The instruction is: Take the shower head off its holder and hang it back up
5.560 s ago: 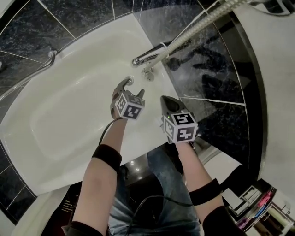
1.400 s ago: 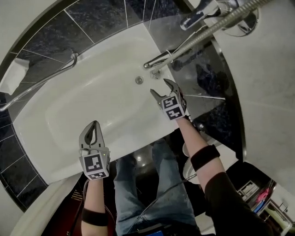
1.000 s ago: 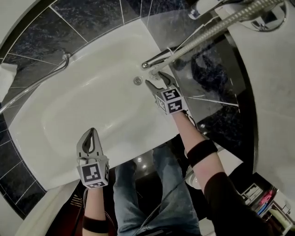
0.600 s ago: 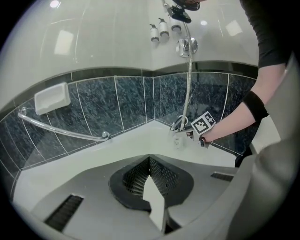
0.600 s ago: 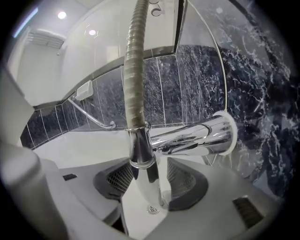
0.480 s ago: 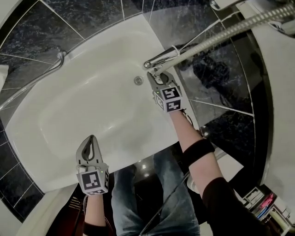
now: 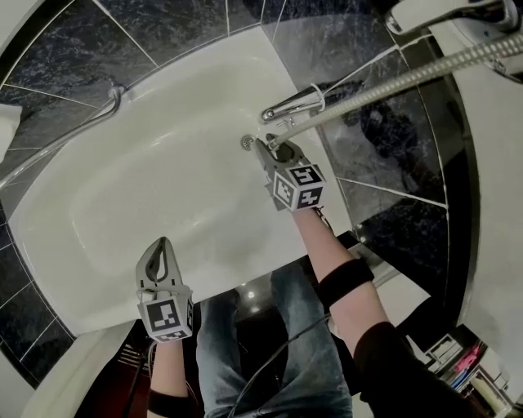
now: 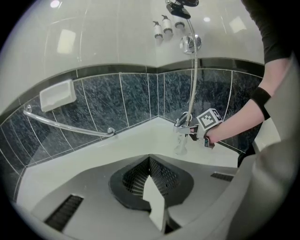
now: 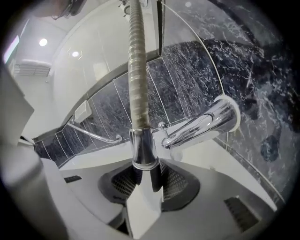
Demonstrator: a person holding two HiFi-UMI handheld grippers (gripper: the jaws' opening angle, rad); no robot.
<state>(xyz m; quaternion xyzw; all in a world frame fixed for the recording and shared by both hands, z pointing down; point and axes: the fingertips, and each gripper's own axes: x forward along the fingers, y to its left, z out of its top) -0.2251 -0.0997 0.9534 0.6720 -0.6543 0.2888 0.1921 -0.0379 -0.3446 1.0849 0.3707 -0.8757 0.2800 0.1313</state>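
- The right gripper (image 7: 274, 152) (image 9: 145, 180) reaches to the chrome tap (image 7: 290, 104) (image 9: 201, 124) at the far corner of the white bathtub (image 7: 122, 188). Its jaws, which have just been closing, are clenched on the lower end of the shower hose (image 7: 392, 82) (image 9: 137, 70).
- In the right gripper view, the hose's chrome ferrule (image 9: 143, 150) stands upright just above the pads. The dark stem below it is caught between them, with the tap's spout just beside it on the right.
- The ribbed metal hose climbs from the tap up the dark tiled wall. The shower head (image 8: 180, 3) sits high on the wall at the hose's top, well apart from both grippers.
- The left gripper (image 7: 161, 247) (image 8: 152, 187) hangs over the tub's near rim, well apart from the tap. Its jaws are pressed together with nothing between them.
- A chrome grab rail (image 7: 57, 143) (image 8: 70, 125) runs along the tiles on the far side of the tub, below a white soap dish (image 8: 57, 95).
- The person stands at the tub's edge with both forearms stretched over it.
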